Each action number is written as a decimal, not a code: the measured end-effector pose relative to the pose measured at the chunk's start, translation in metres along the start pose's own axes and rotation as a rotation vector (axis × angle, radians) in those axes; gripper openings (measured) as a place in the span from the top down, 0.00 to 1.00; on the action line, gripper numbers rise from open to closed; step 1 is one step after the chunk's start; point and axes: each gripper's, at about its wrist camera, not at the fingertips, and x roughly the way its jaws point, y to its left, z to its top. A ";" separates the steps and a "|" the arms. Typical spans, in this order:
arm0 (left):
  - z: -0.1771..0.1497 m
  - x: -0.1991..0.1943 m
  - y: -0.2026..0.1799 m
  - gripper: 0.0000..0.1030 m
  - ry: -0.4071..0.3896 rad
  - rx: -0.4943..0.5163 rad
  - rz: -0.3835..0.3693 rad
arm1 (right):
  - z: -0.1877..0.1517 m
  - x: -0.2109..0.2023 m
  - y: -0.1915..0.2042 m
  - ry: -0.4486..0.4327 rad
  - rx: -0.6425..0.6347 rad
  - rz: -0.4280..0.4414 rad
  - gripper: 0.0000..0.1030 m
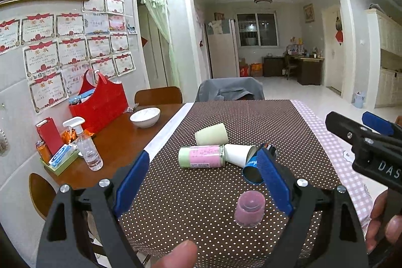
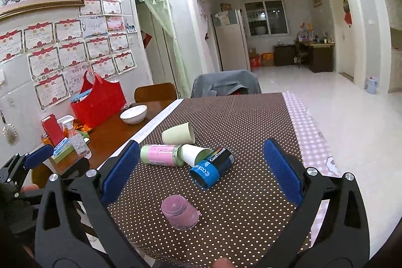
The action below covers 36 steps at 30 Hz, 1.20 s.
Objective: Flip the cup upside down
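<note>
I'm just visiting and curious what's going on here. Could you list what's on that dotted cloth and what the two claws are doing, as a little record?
nearest item: pink plastic cup, upside down
behind it: blue-and-black can, white paper cup, pink-and-green jar, pale green cup, all on their sides
surface: brown dotted tablecloth
left gripper: open, empty
right gripper: open, empty

Blue can [image 1: 252, 171] half hidden behind the left tongs' pad; certificates' [image 1: 72, 27] writing illegible.
</note>
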 end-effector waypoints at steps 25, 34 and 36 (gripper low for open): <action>0.006 -0.022 0.001 0.17 -0.044 -0.020 0.004 | 0.000 -0.017 0.003 -0.032 -0.005 -0.021 0.06; 0.007 -0.022 0.002 0.17 -0.046 -0.021 0.004 | -0.002 -0.016 0.003 -0.025 -0.003 -0.021 0.06; 0.008 -0.023 0.001 0.17 -0.045 -0.024 0.004 | -0.001 -0.016 0.003 -0.023 -0.004 -0.021 0.06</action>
